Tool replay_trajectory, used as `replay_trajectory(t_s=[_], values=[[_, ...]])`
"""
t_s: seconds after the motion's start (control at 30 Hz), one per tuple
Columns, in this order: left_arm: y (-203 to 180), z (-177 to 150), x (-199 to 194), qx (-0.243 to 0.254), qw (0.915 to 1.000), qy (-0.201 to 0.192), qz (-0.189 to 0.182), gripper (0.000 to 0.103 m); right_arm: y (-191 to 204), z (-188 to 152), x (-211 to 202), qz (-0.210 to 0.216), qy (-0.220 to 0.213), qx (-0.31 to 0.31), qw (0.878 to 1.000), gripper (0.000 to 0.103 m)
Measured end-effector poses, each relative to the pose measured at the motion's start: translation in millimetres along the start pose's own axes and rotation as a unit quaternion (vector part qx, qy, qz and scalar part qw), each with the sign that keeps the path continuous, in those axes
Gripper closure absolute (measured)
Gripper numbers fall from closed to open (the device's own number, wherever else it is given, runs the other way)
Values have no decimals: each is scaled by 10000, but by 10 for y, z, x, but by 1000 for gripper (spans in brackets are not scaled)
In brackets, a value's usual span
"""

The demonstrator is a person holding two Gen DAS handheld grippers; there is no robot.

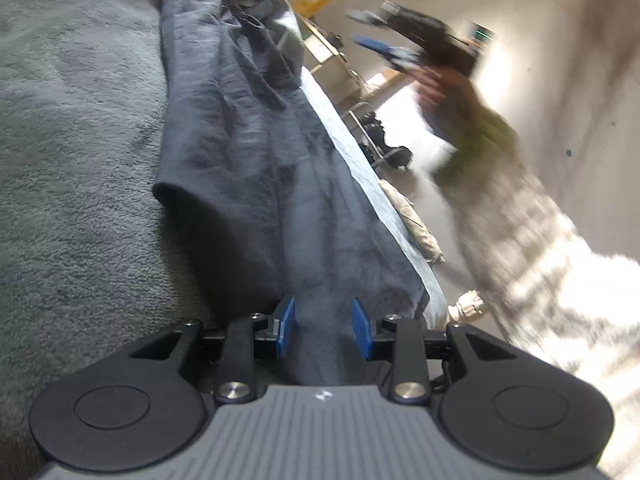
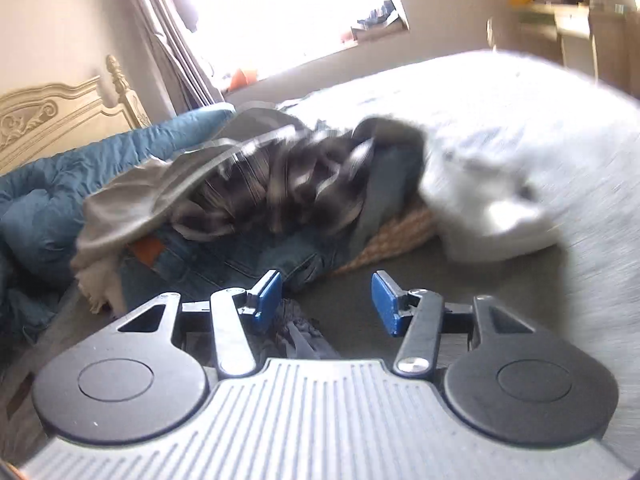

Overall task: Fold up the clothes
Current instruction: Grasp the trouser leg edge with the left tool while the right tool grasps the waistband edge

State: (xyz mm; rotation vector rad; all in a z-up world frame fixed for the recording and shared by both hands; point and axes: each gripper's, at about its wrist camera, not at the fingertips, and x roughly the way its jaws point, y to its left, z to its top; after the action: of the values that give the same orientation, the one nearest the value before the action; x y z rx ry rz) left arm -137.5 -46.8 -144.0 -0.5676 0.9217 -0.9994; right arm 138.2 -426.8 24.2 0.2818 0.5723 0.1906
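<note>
Left claw (image 1: 323, 327) straddles the dark garment (image 1: 256, 152) unclosed; right claw (image 2: 327, 301) gapes empty (bed edge near).

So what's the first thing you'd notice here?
In the left view, a long dark cloth runs up the grey blanket and passes between the open left gripper. In the right view, a jumbled pile of clothes sits ahead of the open right gripper, with a bright window behind it.
</note>
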Motion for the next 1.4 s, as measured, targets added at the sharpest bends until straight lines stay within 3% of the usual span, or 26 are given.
replay_trajectory(t_s=[0.17, 0.27, 0.37, 0.47, 0.57, 0.7, 0.8, 0.87, 1.07, 1.2, 1.3, 1.37, 1.4], values=[[-112, -72, -202, -86, 9992, -290, 263, 53, 182, -211, -996, -348, 183, -899, 9952, 55], [-165, -139, -377, -118, 9978, -452, 473, 50, 196, -560, -1442, -279, 264, -901, 9952, 55], [-144, -185, -528, -250, 9955, -579, 709, 50, 172, -1095, -1591, -220, 528, -816, 9950, 55], [-112, -224, -675, -387, 9923, -705, 946, 50, 51, -1687, -1472, -184, 925, -465, 9945, 58], [-56, -224, -855, -529, 9890, -848, 1089, 50, -76, -2188, -1297, -640, 1252, -435, 9891, 60], [5, 34, -879, -687, 9863, -989, 1131, 50, 106, -2285, -1541, -827, 735, -631, 9919, 59], [65, 266, -712, -730, 9857, -857, 1255, 50, 446, -2326, -1980, -456, 106, -934, 9945, 57], [96, 373, -594, -738, 9850, -692, 1396, 50, 755, -2497, -2224, -311, -124, -1393, 9897, 56], [162, 500, -363, -766, 9836, -362, 1591, 56, 1543, -3251, -2651, 186, -183, -2683, 9630, 51], [175, 497, -360, -776, 9829, -275, 1649, 64, 1930, -3780, -2519, -16, 189, -3834, 9234, 51], [218, 505, -346, -845, 9813, -239, 1710, 75, 2151, -4028, -2449, -184, 210, -4472, 8940, 51], [232, 503, -317, -834, 9806, -206, 1759, 87, 2252, -4087, -2372, -303, 222, -4713, 8812, 51], [236, 496, -309, -836, 9806, -174, 1762, 87, 2298, -4112, -2330, -362, 231, -4824, 8749, 51]])
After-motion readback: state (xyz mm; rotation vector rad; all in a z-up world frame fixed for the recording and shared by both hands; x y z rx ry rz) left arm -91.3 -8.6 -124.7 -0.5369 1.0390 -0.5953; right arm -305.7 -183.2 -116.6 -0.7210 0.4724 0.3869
